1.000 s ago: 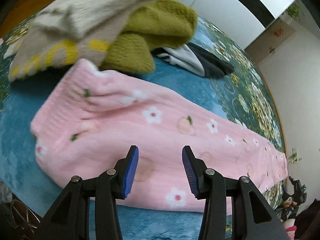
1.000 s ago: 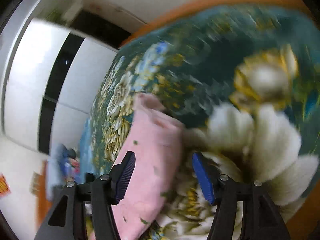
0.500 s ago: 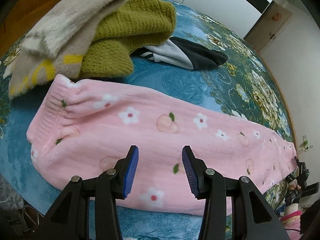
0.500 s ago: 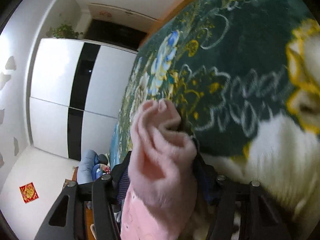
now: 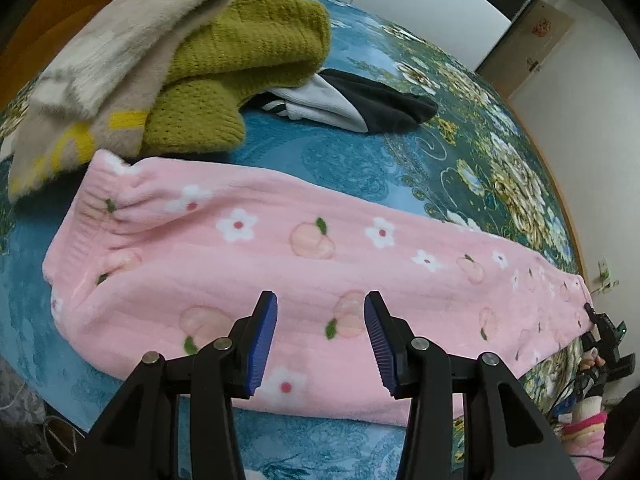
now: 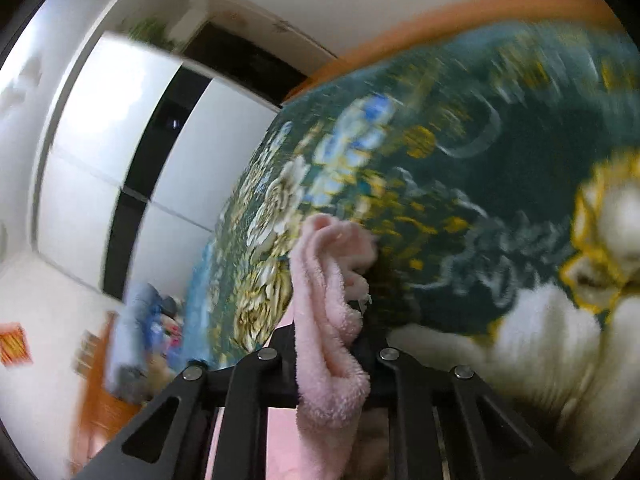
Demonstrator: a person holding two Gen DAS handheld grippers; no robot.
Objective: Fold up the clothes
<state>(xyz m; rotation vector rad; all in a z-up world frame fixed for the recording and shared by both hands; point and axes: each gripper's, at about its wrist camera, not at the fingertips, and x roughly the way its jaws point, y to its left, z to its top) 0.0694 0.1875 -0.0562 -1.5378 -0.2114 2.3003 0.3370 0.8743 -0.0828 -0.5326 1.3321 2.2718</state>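
Pink fleece trousers [image 5: 320, 264], printed with flowers and peaches, lie stretched flat on a bed covered by a teal flowered blanket [image 5: 360, 160]. Their long axis runs from the waistband at about nine o'clock in the left wrist view to the leg ends at about three o'clock.

The left hand-held gripper [image 5: 320, 340] hovers over the near edge of the trousers, toward the waistband half, with its blue pads spread apart and nothing between them. The cloth lies straight ahead of it at twelve o'clock.

The right hand-held gripper [image 6: 332, 344] is pressed together on a bunched pink hem [image 6: 328, 280], apparently the leg end, though this view is blurred with motion. That far end shows at three o'clock in the left view, well apart from the left gripper.

Beyond the trousers, at eleven o'clock, sit a beige sweater [image 5: 120, 60] on an olive knit sweater [image 5: 248, 52], with a black and white garment [image 5: 360, 108] beside them.

Judging by this, the right hand is placed to carry the leg end along the long axis toward the waistband, which lies nearer the left hand.
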